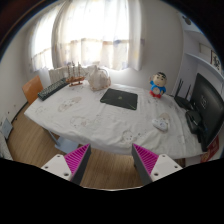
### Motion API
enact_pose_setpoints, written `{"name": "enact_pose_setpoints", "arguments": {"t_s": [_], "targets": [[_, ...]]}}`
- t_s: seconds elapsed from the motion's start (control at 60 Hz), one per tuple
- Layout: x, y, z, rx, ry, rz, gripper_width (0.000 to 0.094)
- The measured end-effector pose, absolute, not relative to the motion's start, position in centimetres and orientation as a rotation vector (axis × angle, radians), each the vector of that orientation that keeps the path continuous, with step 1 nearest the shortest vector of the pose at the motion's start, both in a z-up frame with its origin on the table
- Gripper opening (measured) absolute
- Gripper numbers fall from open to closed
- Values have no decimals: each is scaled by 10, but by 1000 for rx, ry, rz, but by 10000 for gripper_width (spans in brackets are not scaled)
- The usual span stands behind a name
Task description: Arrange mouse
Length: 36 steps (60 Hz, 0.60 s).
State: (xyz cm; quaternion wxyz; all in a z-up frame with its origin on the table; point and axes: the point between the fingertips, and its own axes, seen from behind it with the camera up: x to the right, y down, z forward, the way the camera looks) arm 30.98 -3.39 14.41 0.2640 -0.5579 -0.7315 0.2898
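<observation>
1. Gripper view: the gripper hangs above the near edge of a table under a white cloth, fingers spread wide with nothing between them.
2. The mouse lies on the cloth, well beyond the right finger and near the table's right edge.
3. Farther back lie a dark mouse pad, a small figurine and a rack of upright items I cannot identify.
</observation>
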Motion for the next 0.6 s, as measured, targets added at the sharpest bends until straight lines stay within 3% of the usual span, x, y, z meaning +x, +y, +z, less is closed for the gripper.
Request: {"name": "enact_pose_setpoints", "arguments": {"t_s": [0.6], "targets": [[265,139,114,-1684,-1679,663,847]]}}
